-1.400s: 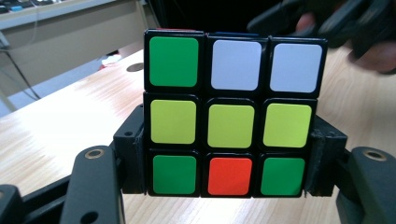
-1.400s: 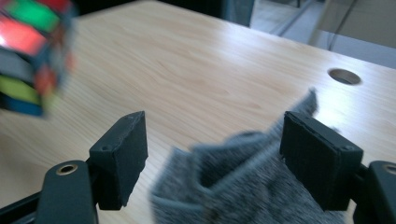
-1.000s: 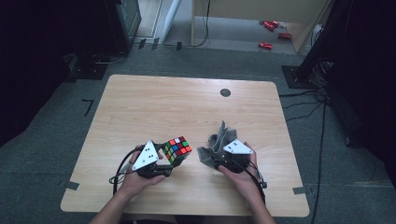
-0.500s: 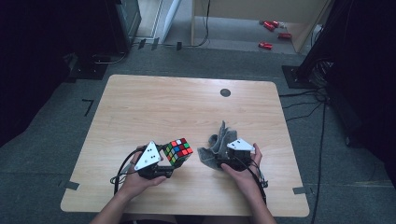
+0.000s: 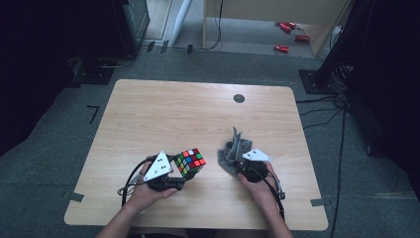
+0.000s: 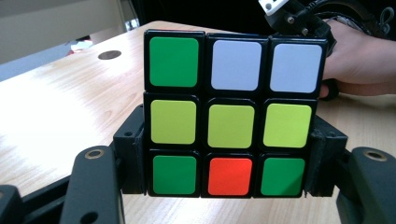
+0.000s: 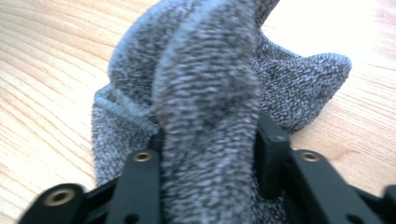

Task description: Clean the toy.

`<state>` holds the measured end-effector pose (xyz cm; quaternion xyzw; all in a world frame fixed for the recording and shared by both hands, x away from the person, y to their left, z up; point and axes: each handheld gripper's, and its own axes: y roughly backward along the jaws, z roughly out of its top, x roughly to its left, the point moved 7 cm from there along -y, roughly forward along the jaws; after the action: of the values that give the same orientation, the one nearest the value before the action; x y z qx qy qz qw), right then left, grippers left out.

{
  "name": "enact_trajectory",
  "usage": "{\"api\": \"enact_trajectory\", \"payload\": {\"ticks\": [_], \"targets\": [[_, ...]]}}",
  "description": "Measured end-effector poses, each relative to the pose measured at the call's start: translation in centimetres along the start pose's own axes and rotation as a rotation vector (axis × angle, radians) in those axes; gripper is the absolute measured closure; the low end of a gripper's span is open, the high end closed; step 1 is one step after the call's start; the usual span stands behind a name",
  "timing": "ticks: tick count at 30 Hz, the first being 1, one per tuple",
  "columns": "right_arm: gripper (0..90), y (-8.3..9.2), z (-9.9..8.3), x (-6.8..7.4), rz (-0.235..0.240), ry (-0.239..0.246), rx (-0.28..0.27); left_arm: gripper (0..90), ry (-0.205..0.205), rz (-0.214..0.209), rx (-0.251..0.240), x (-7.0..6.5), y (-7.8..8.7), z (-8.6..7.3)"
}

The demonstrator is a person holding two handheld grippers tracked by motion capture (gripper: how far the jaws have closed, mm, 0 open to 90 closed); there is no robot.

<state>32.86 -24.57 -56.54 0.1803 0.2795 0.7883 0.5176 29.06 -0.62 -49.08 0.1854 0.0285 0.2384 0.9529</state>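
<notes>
Left claw (image 5: 184, 171) grips cube (image 5: 190, 162), tilted, corner-up over desk (image 5: 173, 114). Right claw (image 5: 236, 159) just closed onto grey cloth (image 5: 234, 148), bunched, long axis upright.

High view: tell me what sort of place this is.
Probably a lab or workshop used for recording: a bare wooden table on grey carpet, cables trailing across the floor, dark equipment racks behind.

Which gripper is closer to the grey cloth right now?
Right. The right gripper is clamped on the grey cloth; the left gripper sits apart to its left, holding the puzzle cube.
</notes>
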Motion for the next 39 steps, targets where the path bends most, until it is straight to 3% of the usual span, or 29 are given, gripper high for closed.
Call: {"api": "enact_trajectory", "payload": {"ticks": [2,4,6,8,13,17,21,23,25,29,34,37,39], "targets": [[67.6,0.1,0.1,0.1,-0.001,-0.004,-0.006,34.0,0.002,-0.003,0.008,-0.1,-0.1,0.0],[70.0,0.5,0.3,0.3,0.029,-0.032,-0.011,34.0,0.003,-0.004,0.014,-0.1,-0.1,-0.1],[70.8,1.3,1.0,0.9,0.086,-0.072,-0.057,34.0,0.004,-0.008,0.017,-0.2,-0.2,-0.1],[70.9,2.6,2.3,1.8,0.130,-0.074,-0.124,34.0,0.006,-0.005,0.023,-0.2,-0.3,-0.2],[70.8,7.1,6.3,5.8,0.245,-0.022,-0.319,34.0,-0.003,0.005,0.054,-0.3,-0.7,-0.5],[70.7,10.1,8.4,9.5,0.342,0.031,-0.418,34.0,-0.020,0.001,0.070,-0.9,-1.1,-0.6],[70.5,10.5,8.3,11.9,0.391,0.072,-0.406,34.0,-0.022,-0.025,0.046,-1.8,-1.2,-0.2],[70.4,9.7,7.8,12.2,0.404,0.059,-0.377,33.9,-0.025,-0.030,0.035,-2.0,-1.0,0.0],[70.3,9.2,7.4,11.9,0.413,0.030,-0.386,34.0,-0.041,-0.014,0.036,-2.0,-0.9,-0.1],[70.3,8.4,7.0,10.4,0.366,0.003,-0.366,33.9,-0.040,-0.020,0.005,-1.9,-0.6,0.4],[70.2,7.5,6.4,8.3,0.277,-0.035,-0.314,34.0,-0.033,-0.016,0.009,-1.7,-0.5,0.4],[70.1,8.4,7.0,8.4,0.292,-0.050,-0.360,34.0,-0.051,0.002,0.066,-1.6,-1.1,-0.4],[69.9,9.4,7.6,9.5,0.322,-0.026,-0.395,34.0,-0.049,-0.003,0.086,-1.9,-1.5,-0.6]]}}
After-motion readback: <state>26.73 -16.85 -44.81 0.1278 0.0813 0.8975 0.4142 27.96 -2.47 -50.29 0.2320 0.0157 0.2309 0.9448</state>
